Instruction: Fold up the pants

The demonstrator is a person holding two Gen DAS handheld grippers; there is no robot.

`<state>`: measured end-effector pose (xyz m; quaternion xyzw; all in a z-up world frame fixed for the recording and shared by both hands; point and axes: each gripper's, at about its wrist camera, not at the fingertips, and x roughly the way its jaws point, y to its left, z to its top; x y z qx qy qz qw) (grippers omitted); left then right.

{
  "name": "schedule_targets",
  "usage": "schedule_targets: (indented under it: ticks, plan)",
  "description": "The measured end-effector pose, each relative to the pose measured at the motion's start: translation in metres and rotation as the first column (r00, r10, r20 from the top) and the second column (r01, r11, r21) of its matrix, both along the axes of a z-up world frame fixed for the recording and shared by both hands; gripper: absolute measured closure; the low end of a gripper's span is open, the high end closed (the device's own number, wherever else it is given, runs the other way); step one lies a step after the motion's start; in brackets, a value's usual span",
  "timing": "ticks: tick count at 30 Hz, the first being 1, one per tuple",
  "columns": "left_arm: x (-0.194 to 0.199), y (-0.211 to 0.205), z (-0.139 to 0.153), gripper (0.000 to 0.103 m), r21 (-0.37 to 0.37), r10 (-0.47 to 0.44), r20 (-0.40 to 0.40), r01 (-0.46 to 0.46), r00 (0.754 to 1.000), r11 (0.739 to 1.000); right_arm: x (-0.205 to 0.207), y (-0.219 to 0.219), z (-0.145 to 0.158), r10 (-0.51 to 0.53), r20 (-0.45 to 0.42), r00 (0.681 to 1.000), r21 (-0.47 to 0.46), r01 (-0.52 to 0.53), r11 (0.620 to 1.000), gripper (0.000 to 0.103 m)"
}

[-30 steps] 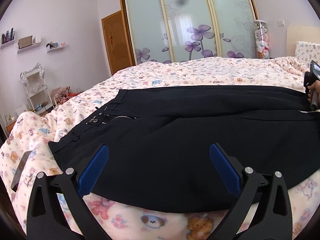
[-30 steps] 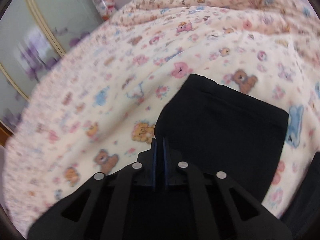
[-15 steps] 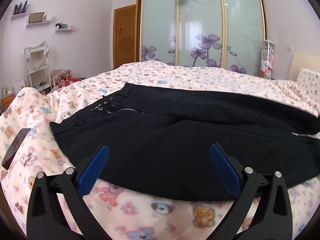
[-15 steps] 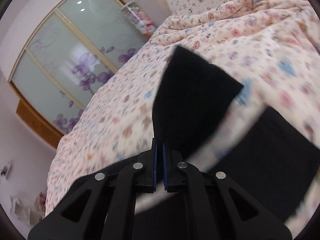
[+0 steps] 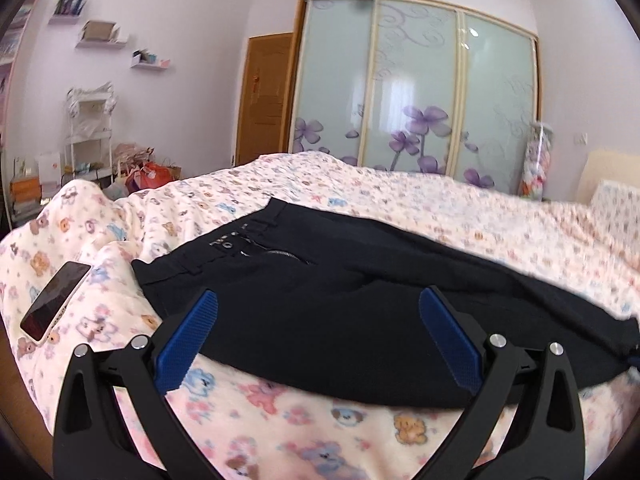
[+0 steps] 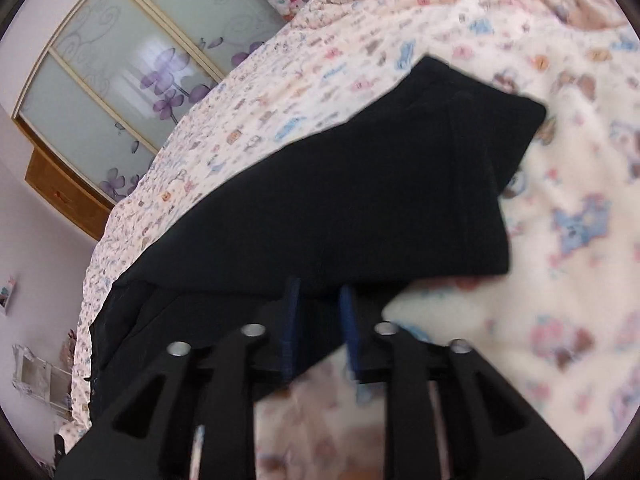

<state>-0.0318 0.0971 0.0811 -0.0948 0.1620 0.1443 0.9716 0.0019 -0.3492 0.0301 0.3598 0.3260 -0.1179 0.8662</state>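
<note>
Black pants (image 5: 400,264) lie across the bear-print bed, waistband and zip to the left in the left wrist view. My left gripper (image 5: 318,294) hovers wide open over their near edge, with nothing between its blue pads. In the right wrist view the leg end (image 6: 360,184) lies folded over the rest of the pants. My right gripper (image 6: 320,292) sits at the near edge of that fold, and its jaws are opening. Dark cloth shows in the gap between the pads, but they do not press on it.
The pink bear-print blanket (image 5: 440,200) covers the whole bed. A phone (image 5: 54,300) lies on it at the left, near the bed's edge. Beyond the bed stand a sliding-door wardrobe (image 5: 412,88), a wooden door (image 5: 264,96) and a white rack (image 5: 90,128).
The right gripper swung across the bed with the leg end pinched, laid it over the pants, and its jaws have parted. The left gripper rose and rolled; the phone came into view.
</note>
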Motion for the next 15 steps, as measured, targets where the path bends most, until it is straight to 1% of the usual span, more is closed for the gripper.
schedule_targets:
  ticks: [2, 3, 4, 5, 6, 7, 8, 9, 10, 11, 12, 13, 14, 15]
  plan:
    - [0.000, 0.014, 0.005, 0.002, -0.064, -0.026, 0.023, 0.027, 0.999, 0.998, -0.014, 0.011, 0.011, 0.005, 0.047, 0.999, -0.017, -0.004, 1.000, 0.067]
    - [0.001, 0.021, 0.006, 0.002, -0.097, -0.038, 0.026, 0.041, 0.999, 0.994, -0.017, 0.025, 0.022, 0.037, 0.098, 0.994, -0.028, -0.034, 0.999, 0.066]
    - [0.002, 0.031, 0.008, 0.002, -0.145, -0.040, 0.024, 0.044, 0.999, 0.988, -0.015, 0.039, 0.032, 0.079, 0.144, 0.986, -0.033, -0.075, 0.997, 0.065]
    - [0.003, 0.037, 0.008, 0.002, -0.169, -0.039, 0.023, 0.042, 0.999, 0.985, -0.008, 0.048, 0.039, 0.117, 0.171, 0.978, -0.030, -0.114, 0.993, 0.059]
    - [0.004, 0.045, 0.009, 0.002, -0.197, -0.035, 0.022, 0.038, 0.999, 0.980, 0.008, 0.068, 0.049, 0.186, 0.206, 0.961, -0.009, -0.188, 0.982, 0.049]
    - [0.006, 0.050, 0.009, 0.002, -0.209, -0.033, 0.020, 0.036, 0.999, 0.977, 0.028, 0.088, 0.055, 0.255, 0.249, 0.935, 0.046, -0.274, 0.961, 0.049]
    - [0.007, 0.055, 0.010, 0.002, -0.217, -0.027, 0.017, 0.030, 1.000, 0.976, 0.046, 0.103, 0.057, 0.296, 0.279, 0.914, 0.100, -0.334, 0.937, 0.049]
    - [0.008, 0.060, 0.010, 0.002, -0.218, -0.006, 0.009, 0.008, 1.000, 0.976, 0.073, 0.124, 0.056, 0.337, 0.307, 0.890, 0.182, -0.403, 0.897, 0.049]
    - [0.009, 0.062, 0.010, 0.002, -0.214, 0.011, 0.005, -0.010, 1.000, 0.977, 0.095, 0.142, 0.053, 0.359, 0.324, 0.875, 0.254, -0.446, 0.858, 0.049]
    - [0.010, 0.066, 0.010, 0.002, -0.207, 0.033, 0.003, -0.032, 0.999, 0.978, 0.129, 0.169, 0.048, 0.387, 0.337, 0.859, 0.335, -0.493, 0.803, 0.050]
    - [0.011, 0.068, 0.009, 0.002, -0.202, 0.046, 0.002, -0.044, 0.999, 0.978, 0.146, 0.183, 0.045, 0.395, 0.339, 0.854, 0.367, -0.506, 0.781, 0.051]
    - [0.011, 0.071, 0.009, 0.002, -0.195, 0.063, 0.000, -0.062, 0.998, 0.979, 0.174, 0.204, 0.039, 0.402, 0.336, 0.852, 0.404, -0.515, 0.756, 0.052]
    - [0.012, 0.073, 0.008, 0.002, -0.191, 0.078, -0.005, -0.078, 0.997, 0.978, 0.196, 0.221, 0.033, 0.405, 0.326, 0.854, 0.431, -0.516, 0.741, 0.053]
    - [0.014, 0.074, 0.007, 0.002, -0.187, 0.089, -0.014, -0.091, 0.996, 0.978, 0.225, 0.241, 0.022, 0.400, 0.302, 0.865, 0.477, -0.500, 0.723, 0.053]
